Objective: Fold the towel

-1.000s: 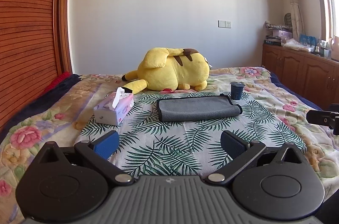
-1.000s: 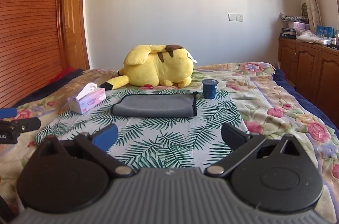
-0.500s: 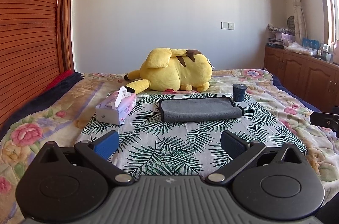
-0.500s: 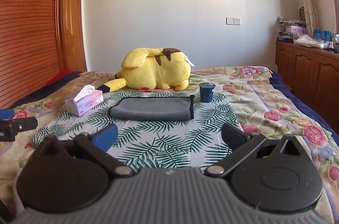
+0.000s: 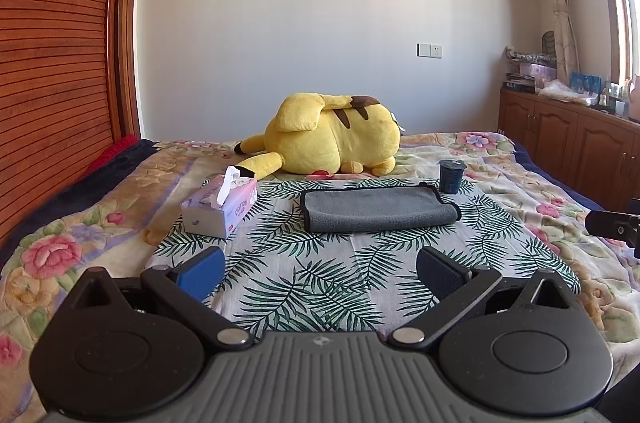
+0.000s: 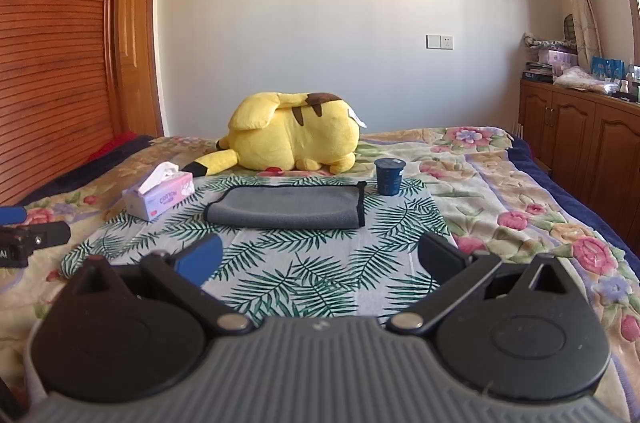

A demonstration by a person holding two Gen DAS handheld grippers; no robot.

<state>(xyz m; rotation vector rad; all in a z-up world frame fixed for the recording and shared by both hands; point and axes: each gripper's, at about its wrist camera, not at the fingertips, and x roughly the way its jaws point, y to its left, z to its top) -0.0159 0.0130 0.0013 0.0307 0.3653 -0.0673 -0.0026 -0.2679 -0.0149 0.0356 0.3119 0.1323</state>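
Two sets of tongs are hanging over the near end of the bed right now, and both are spread wide with nothing between the pads. The left tongs [image 5: 320, 269] and the right tongs [image 6: 320, 257] are sitting side by side, well short of the work, each one peeking into the edge of the other's view.

The thing I'm after, the grey microfibre towel with the dark trim [image 5: 378, 210], is lying flat on the palm-leaf print sheet [image 5: 312, 279] that's spread over the floral quilt [image 6: 520, 191]. It's looking already doubled over to me: the near edge is a rounded fold and the trimmed edges are stacking at the back and one side. So I'm guessing I'm either partway through or lining up for another fold, and holding both tongs back and open like this is just giving me a clean look before going in for the corners.

Stuff crowding it: a pink-and-white cardboard tissue box [image 5: 220, 209] is sitting off to the left, near but apart, a small dark blue plastic cup [image 6: 389, 177] is standing upright just beside the far right corner, and a big yellow plush toy [image 5: 332, 139] is flopped behind everything.

That cup is what I'm worrying about, since swinging a corner across could tip it. The cloth is looking soft and thick, so I'm expecting I'll need a deep pinch.
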